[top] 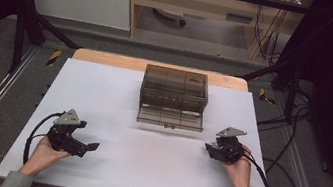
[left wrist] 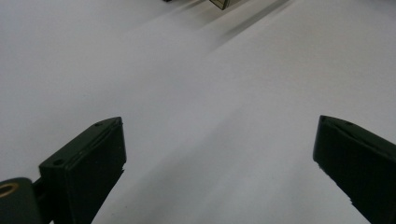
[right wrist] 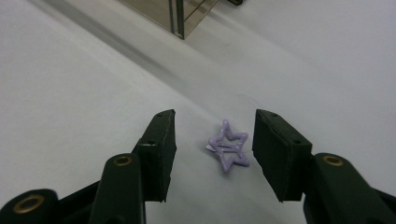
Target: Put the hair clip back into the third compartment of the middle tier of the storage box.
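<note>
L hand [top: 44, 151]: coming in at near-left edge of table, sleeve at bottom of high view, resting on the white top.
L gripper [top: 88, 146]: sitting low over the white table [top: 142, 170], pointing toward centre; in L gripper view jaws are standing spread wide w/ bare table between them, nothing touching the pads. Cable looping off to its left side.
Table: white sheet covering most of the top, wooden edge showing along the far side.
Box [top: 173, 97]: smoky see-through plastic box w/ compartments, sitting at far-centre of table, well apart from both grippers; flat front part lying toward the person. Contents too dim to tell. Its corner is peeking in at top of R gripper view [right wrist: 180, 16].
Star clip [right wrist: 228, 145]: small lilac star-shaped hair clip, lying flat on the table, near-right part of table, between the R gripper's jaws, closer to the right-hand pad in R gripper view. Pads not pressing it; a gap is showing on both sides.
R gripper [right wrist: 215, 140]: jaws standing about half-spread, straddling the star clip, tips down near the table surface. In high view it [top: 211, 148] is pointing left toward centre.
R hand [top: 238, 168]: holding the gripper body at near-right, cable trailing off over the right table edge.
</note>
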